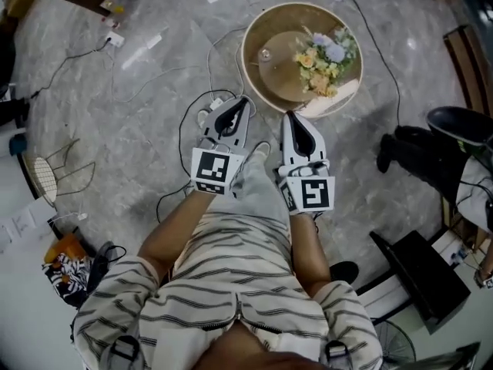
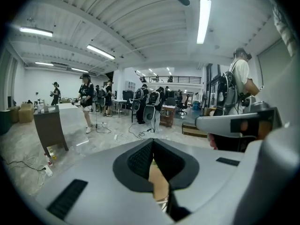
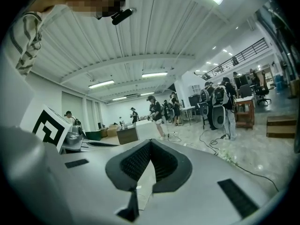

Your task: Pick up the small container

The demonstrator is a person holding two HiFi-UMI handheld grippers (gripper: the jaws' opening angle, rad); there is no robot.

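On the round wooden table stands a small, pale, shiny container, left of a bunch of flowers. I hold both grippers in front of my body, above the floor and short of the table's near edge. The left gripper is shut with nothing in it, its tip close to the table's near-left rim. The right gripper is also shut and empty, just below the near rim. In both gripper views the jaws meet at the tip, left gripper and right gripper, and point out across a hall. The container does not show there.
Cables run over the grey marble floor, with a power strip at the left. A wire chair stands at far left, a black stand at right. Another person's dark shoes are near the table. Several people stand in the hall.
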